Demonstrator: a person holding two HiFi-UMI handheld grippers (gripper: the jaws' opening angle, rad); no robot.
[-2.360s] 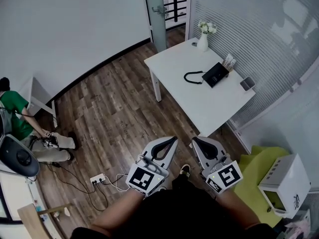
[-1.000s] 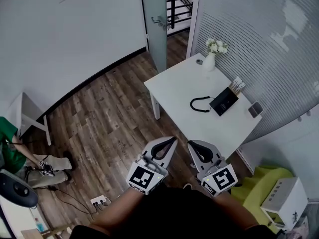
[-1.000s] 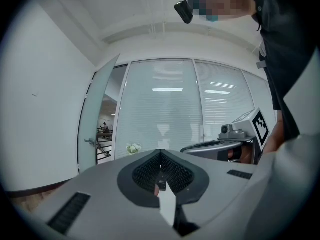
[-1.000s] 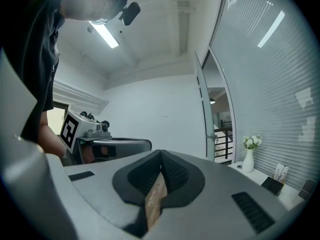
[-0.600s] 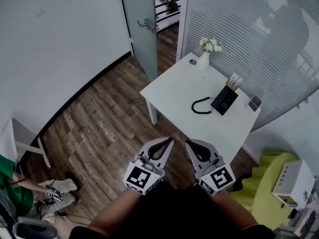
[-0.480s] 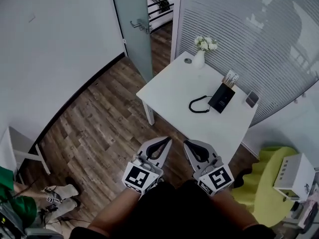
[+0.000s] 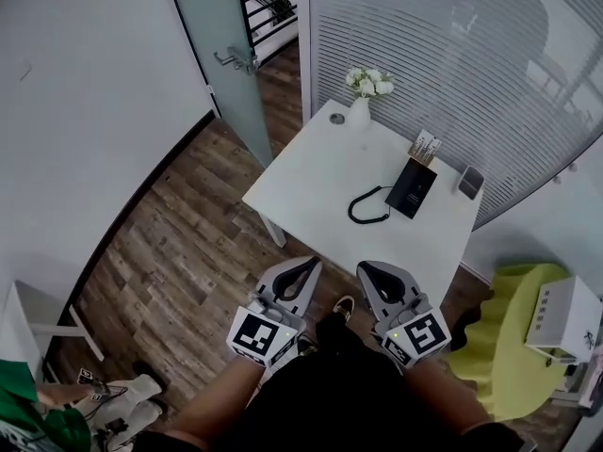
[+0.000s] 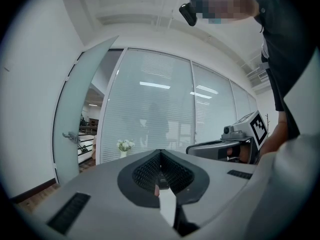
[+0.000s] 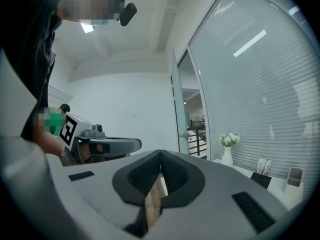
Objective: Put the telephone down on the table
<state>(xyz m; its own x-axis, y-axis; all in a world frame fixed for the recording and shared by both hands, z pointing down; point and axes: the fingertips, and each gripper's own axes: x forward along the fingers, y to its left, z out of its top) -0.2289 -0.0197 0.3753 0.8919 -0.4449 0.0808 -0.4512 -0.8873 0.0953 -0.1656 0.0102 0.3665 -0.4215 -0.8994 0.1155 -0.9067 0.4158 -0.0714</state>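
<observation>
While both jaws meet, the telephone [image 7: 412, 187] lies well ahead.

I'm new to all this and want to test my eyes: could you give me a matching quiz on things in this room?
1 vase
2 telephone
3 cushion
4 left gripper

A black, on the table
B jaws shut, empty
C white, holding flowers
D yellow-green, on the floor

Pairs: 1-C, 2-A, 3-D, 4-B

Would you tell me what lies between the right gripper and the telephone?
Head view: only bare table between the right gripper and the telephone; the coiled cord lies just beside that stretch.
</observation>
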